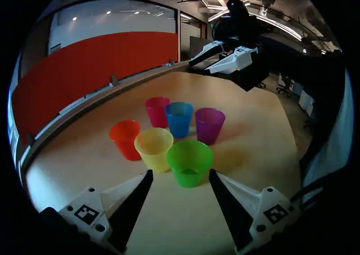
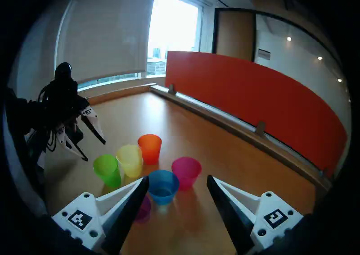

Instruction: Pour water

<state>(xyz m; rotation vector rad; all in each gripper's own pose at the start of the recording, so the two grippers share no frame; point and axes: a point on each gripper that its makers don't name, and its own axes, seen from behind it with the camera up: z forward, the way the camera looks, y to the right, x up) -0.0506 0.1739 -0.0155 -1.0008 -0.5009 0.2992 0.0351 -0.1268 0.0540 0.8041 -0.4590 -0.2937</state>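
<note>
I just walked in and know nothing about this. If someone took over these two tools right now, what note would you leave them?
Left hand-held gripper: open, empty, facing the green cup.
Right hand-held gripper: open, empty, facing the blue cup from the opposite side.
Clustered with them on the table, upright: yellow cup, orange cup, pink cup, purple cup.
Done: no cup gripped yet; whether any cup holds water is unclear.
Left: grip a cup and pour into another.
</note>
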